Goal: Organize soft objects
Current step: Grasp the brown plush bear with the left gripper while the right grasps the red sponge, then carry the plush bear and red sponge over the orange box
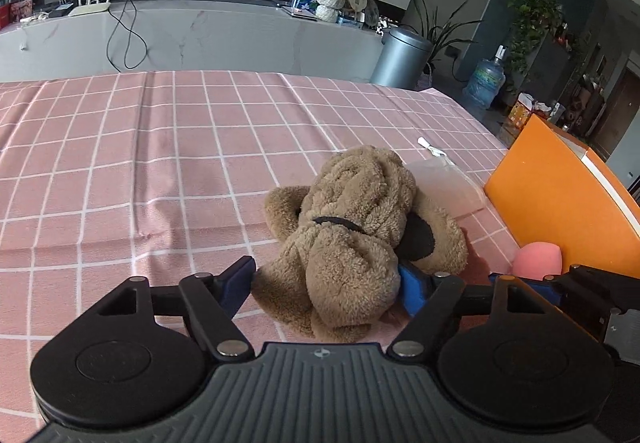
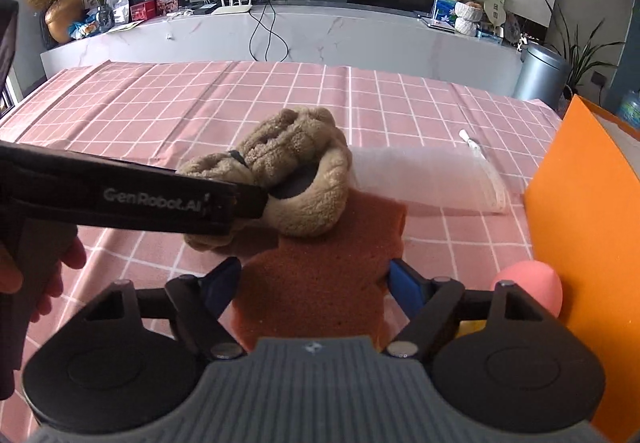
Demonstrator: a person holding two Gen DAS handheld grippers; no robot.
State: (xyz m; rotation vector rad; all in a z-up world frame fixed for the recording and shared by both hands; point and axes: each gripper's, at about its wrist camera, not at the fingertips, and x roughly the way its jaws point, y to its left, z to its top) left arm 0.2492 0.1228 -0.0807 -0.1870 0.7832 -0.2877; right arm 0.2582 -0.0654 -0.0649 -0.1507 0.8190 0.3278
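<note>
On the pink-checked bench (image 1: 120, 163), the left gripper (image 1: 324, 285) straddles the tan plush dog (image 1: 352, 235), fingers wide and unclamped, the right gripper (image 2: 314, 283) likewise gapes around the rust-brown sponge sheet (image 2: 328, 263), and rightmost the orange box (image 2: 580, 211) hides its contents.

The left claw (image 1: 326, 285) straddles a brown plush dog (image 1: 360, 227), jaws spread wide.
</note>
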